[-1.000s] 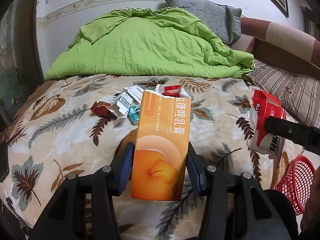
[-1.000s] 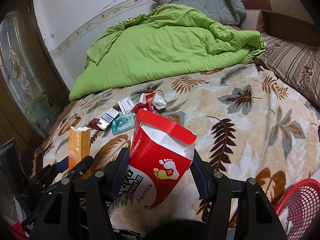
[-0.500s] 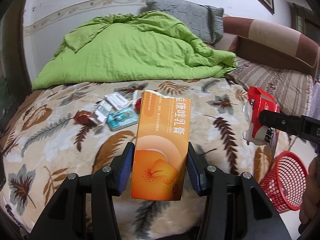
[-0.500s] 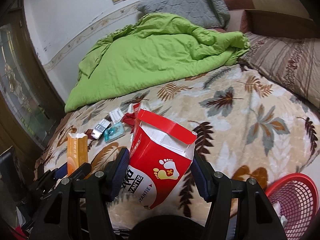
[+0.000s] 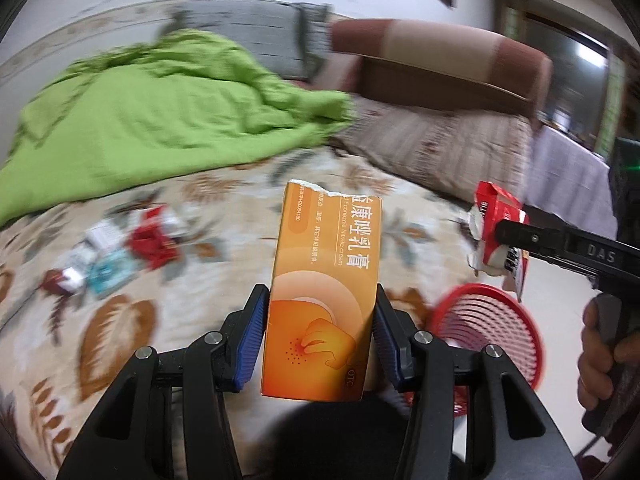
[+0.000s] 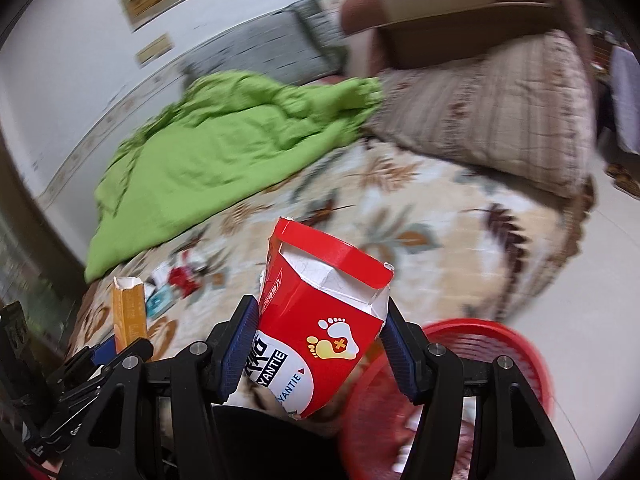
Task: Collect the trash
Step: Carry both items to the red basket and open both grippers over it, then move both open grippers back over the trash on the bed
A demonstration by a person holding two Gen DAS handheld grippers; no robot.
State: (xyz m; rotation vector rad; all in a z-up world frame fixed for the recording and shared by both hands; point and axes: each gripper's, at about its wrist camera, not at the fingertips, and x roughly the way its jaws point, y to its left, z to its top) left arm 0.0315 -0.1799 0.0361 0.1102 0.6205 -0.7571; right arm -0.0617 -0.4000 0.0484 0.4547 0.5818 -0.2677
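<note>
The right gripper [image 6: 320, 344] is pinching a torn red foot-patch carton [image 6: 320, 320], and the red mesh basket [image 6: 500, 344] is lying just below and to its right, at the lower right of the right wrist view; I reckon this hand is the nearer one to drop. The carton's long axis is tilting up and away from the jaws. The left gripper [image 5: 320, 336] is clamping an orange ointment box [image 5: 324, 292] upright, and in its view the basket [image 5: 492, 320] is sitting lower right, past the box. More wrappers [image 5: 116, 248] are lying on the leaf-print bedspread [image 5: 208, 280] at middle left, with a green quilt [image 5: 152, 120] behind. Nothing is blocking the basket's mouth.
</note>
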